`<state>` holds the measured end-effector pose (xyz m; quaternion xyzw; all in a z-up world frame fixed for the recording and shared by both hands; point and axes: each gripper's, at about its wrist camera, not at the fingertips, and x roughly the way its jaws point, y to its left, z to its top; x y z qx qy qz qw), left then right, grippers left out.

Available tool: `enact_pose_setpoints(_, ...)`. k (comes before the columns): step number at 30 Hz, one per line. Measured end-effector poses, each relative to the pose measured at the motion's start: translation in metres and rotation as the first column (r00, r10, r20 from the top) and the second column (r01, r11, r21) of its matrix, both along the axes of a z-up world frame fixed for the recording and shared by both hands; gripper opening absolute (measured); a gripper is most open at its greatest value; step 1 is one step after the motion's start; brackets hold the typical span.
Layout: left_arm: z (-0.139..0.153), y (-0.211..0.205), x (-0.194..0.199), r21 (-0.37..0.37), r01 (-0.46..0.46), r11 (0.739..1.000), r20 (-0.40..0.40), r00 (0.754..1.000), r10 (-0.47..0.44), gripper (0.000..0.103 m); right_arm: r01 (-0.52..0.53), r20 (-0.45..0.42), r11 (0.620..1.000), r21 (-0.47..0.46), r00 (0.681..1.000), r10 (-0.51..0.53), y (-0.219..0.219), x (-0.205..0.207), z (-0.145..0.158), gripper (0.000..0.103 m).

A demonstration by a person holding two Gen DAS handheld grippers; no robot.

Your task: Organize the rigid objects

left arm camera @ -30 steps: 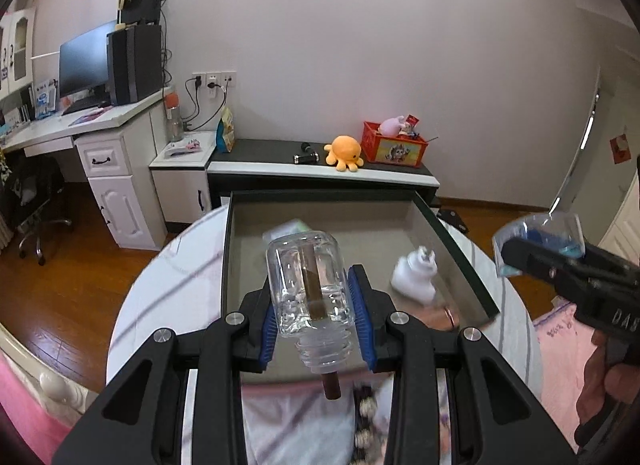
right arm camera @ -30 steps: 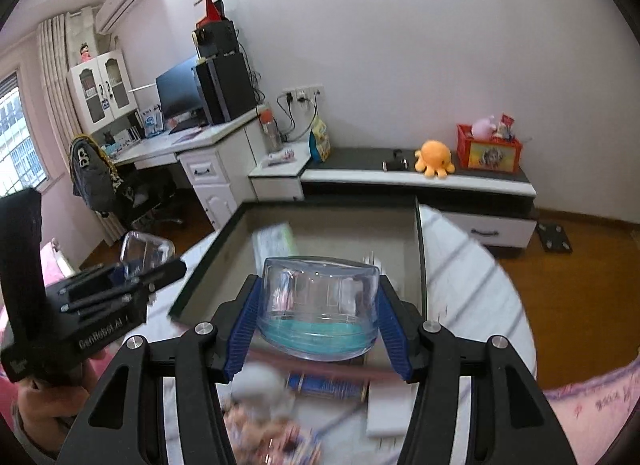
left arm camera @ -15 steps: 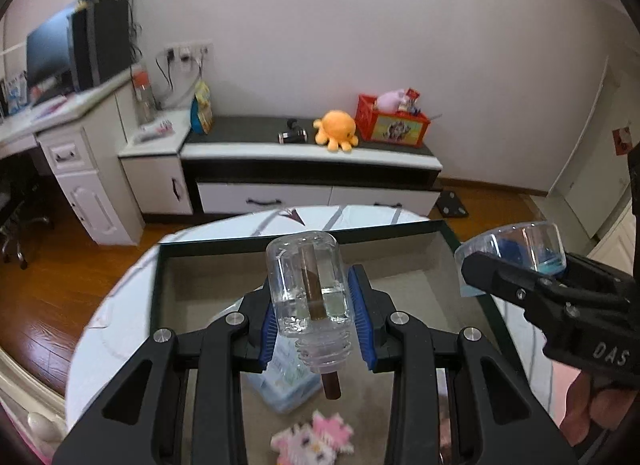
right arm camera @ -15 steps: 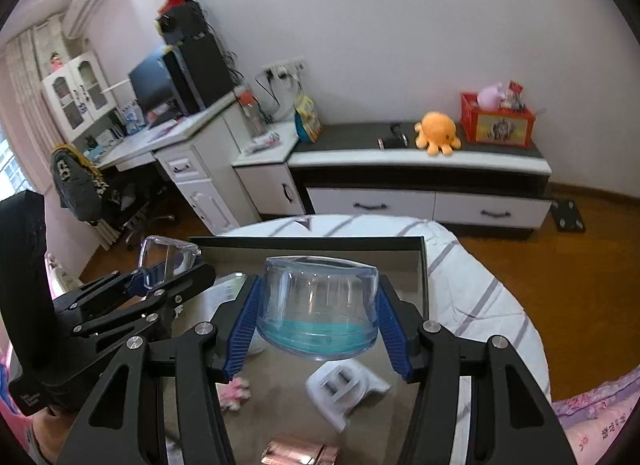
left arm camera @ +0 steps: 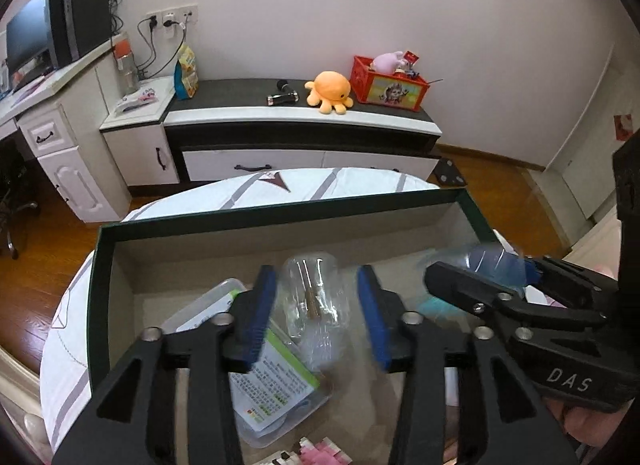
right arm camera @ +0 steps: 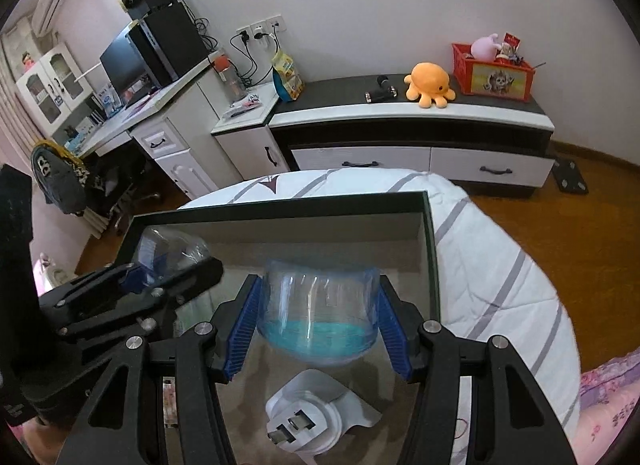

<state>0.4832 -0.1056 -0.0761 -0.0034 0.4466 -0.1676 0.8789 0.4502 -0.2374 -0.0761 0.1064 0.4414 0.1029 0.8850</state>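
Left tool (left arm camera: 316, 315) jaws just opening, clear bottle (left arm camera: 314, 297) loose between its pads above the green box (left arm camera: 280, 213), right tool (right arm camera: 320, 329) clamping blue-tinted jar (right arm camera: 320, 313), white plug (right arm camera: 308, 421) beneath it

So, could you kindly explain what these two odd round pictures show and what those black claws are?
There is no robot here: a person holds a black two-finger gripper in each hand, and a wide-angle camera on each one looks along its fingers. One picture comes from the left gripper, the other from the right gripper. Both hang over an open box on a table with a striped cloth. The left one's jaws have just been opening; a clear jar sits between them, the pads clear of it. The right one clamps a clear tub with a blue base. In the box lie a labelled packet and a white plug.
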Motion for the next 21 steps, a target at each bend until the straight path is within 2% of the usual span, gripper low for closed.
enact_pose_setpoints(1, -0.001, 0.002, 0.000, -0.002, -0.008, 1.000, -0.004, 1.000, 0.008, 0.060, 0.005, 0.000, 1.000, 0.001, 1.000, -0.005, -0.001, -0.001, 0.000, 0.059)
enact_pose_setpoints(2, -0.001, 0.006, 0.000, -0.008, -0.021, 1.000, -0.007, 1.000, 0.021, 0.065, 0.013, -0.001, 1.000, 0.004, 1.000, -0.013, -0.003, -0.002, 0.000, 0.064)
enact_pose_setpoints(4, 0.000, 0.016, -0.003, -0.028, -0.049, 0.998, -0.005, 0.999, 0.049, 0.084, 0.015, -0.001, 0.999, 0.037, 1.000, -0.015, -0.006, -0.004, 0.001, 0.073)
enact_pose_setpoints(5, 0.002, 0.022, -0.005, -0.043, -0.060, 0.997, -0.004, 0.998, 0.060, 0.087, 0.003, -0.002, 0.997, 0.071, 1.000, -0.003, -0.007, -0.006, 0.001, 0.080)
enact_pose_setpoints(7, 0.009, 0.033, -0.013, -0.064, -0.083, 0.995, 0.011, 0.996, 0.084, 0.090, 0.010, -0.002, 0.998, 0.068, 1.000, -0.010, -0.005, -0.009, 0.005, 0.085)
enact_pose_setpoints(9, 0.017, 0.042, -0.024, -0.076, -0.097, 0.992, 0.038, 0.994, 0.100, 0.095, 0.017, -0.002, 0.998, 0.068, 1.000, -0.017, -0.005, -0.013, 0.007, 0.103)
enact_pose_setpoints(11, 0.027, 0.053, -0.039, -0.085, -0.119, 0.989, 0.072, 0.990, 0.125, 0.097, 0.018, 0.010, 0.996, 0.091, 1.000, -0.019, -0.004, -0.019, 0.012, 0.103)
enact_pose_setpoints(13, 0.038, 0.065, -0.057, -0.102, -0.141, 0.985, 0.106, 0.983, 0.152, 0.103, 0.029, 0.033, 0.997, 0.074, 0.999, -0.032, -0.002, -0.029, 0.019, 0.103)
enact_pose_setpoints(16, 0.054, 0.079, -0.083, -0.123, -0.164, 0.979, 0.148, 0.972, 0.181, 0.103, 0.033, 0.054, 0.996, 0.084, 0.998, -0.037, 0.003, -0.041, 0.027, 0.103)
enact_pose_setpoints(21, 0.073, 0.092, -0.122, -0.109, -0.181, 0.977, 0.205, 0.958, 0.200, 0.103, 0.037, 0.090, 0.995, 0.092, 0.995, -0.046, 0.010, -0.066, 0.041, 0.103)
